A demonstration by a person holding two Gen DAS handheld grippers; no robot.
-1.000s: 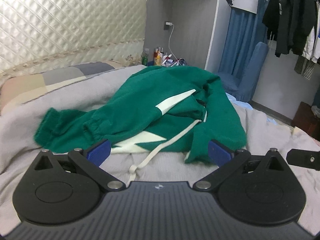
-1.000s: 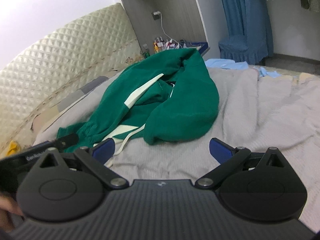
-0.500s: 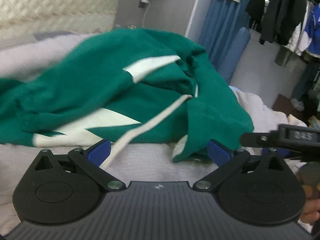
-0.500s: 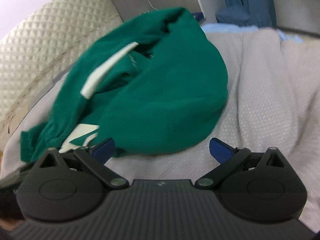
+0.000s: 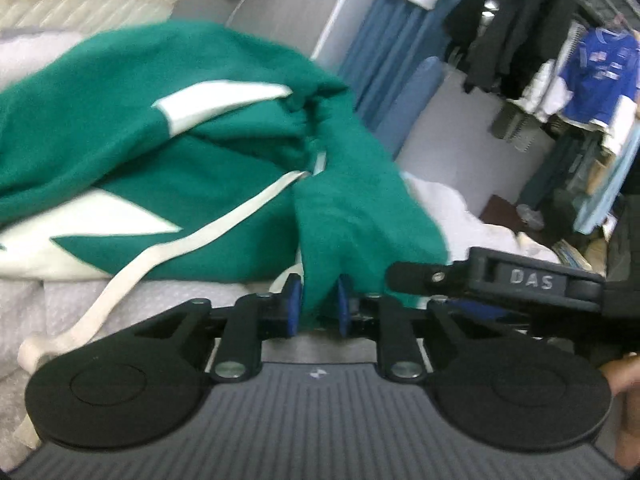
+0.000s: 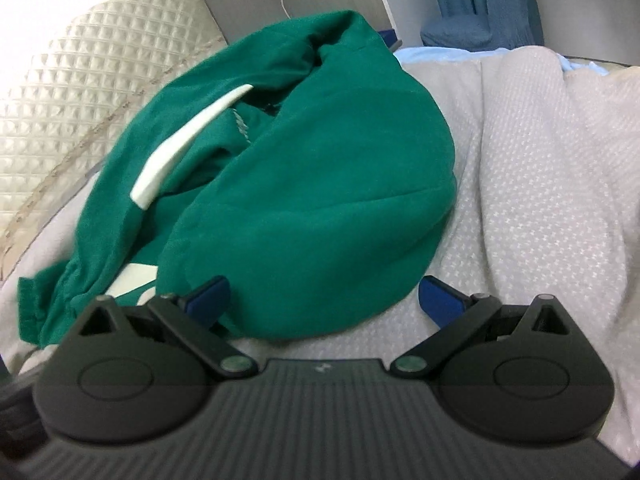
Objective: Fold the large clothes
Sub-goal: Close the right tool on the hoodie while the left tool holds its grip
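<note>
We've got the left claw [image 5: 316, 304] closing on a fold of the green hoodie [image 5: 168, 160], cloth between the pads. Right claw [image 6: 324, 300] wide open, empty, at the hood's edge. Hoodie lies bunched on the grey blanket [image 6: 540, 168]. Step: first grab. Next: right claw pinches, then we spread it flat.

The only legible text is "DAS", raised grey letters on the black body of the right gripper [image 5: 532, 280] at the right of the left wrist view; print on the blue shirt [image 5: 600, 68] hanging upper right is too blurred to read
</note>
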